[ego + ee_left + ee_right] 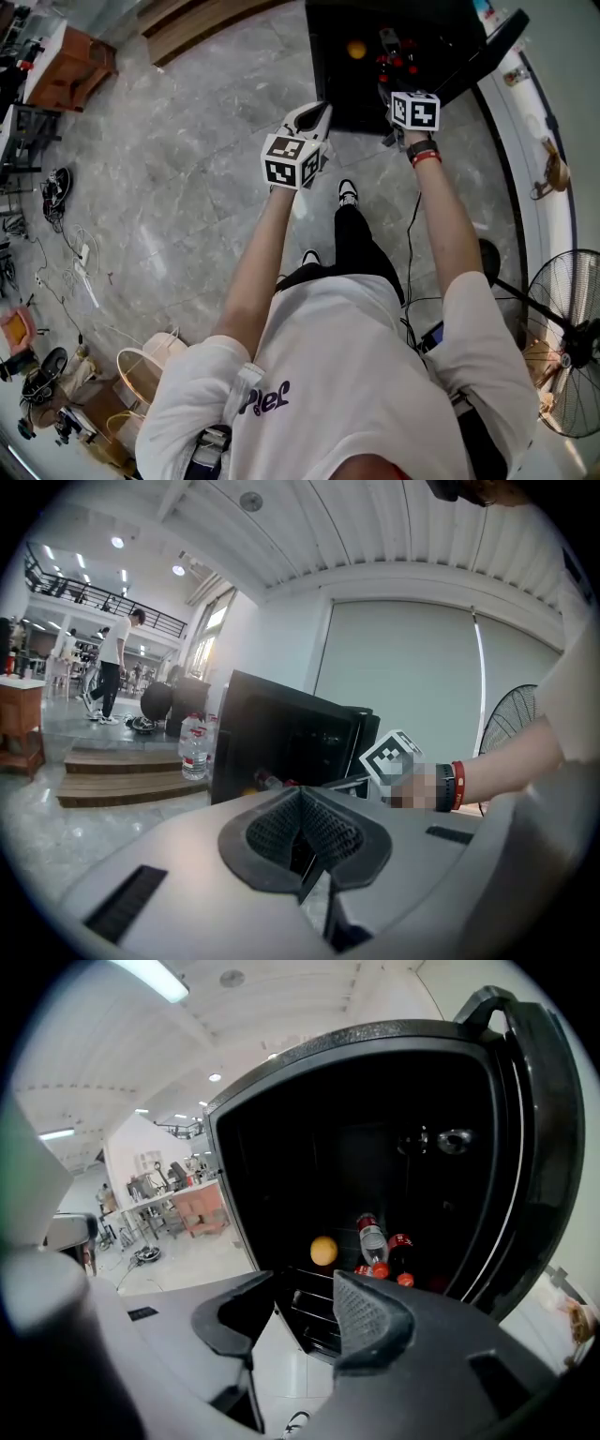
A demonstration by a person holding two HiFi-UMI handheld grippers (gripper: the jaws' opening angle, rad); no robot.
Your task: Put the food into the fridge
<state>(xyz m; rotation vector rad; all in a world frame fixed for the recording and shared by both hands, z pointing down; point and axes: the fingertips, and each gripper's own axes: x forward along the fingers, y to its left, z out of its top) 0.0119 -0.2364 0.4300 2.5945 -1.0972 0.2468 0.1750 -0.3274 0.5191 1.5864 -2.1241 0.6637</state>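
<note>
The person stands on a grey stone floor (187, 169) with both arms stretched forward, and one shoe (348, 192) shows below the hands. A red band (425, 157) sits on the right wrist.

The left gripper (302, 795) is held in the air in front of the fridge. Its jaws are pressed together, with nothing between them. The right gripper (305, 1288) is a little further forward, just before the opening of the fridge. Its jaws stand apart and the gap is empty, so only the inside of the fridge shows through it.

The black fridge (375, 1044) stands on the floor with its door (539, 1147) swung wide to the right side. At the front of the opening there is a shelf of thin bars (314, 1314).

The food, an orange (323, 1250), already lies deep inside the fridge. Just to its right in the right gripper view are some bottles with red caps: a clear bottle (373, 1239) and a dark bottle (399, 1252) beside it. The orange is near the clear bottle, but I cannot tell if they touch.

Well apart from the fridge, a standing fan (567, 337) is at the person's right. Far back in the hall, water bottles (192, 747) stand on low wooden steps (112, 785), and another person (114, 663) is there.
</note>
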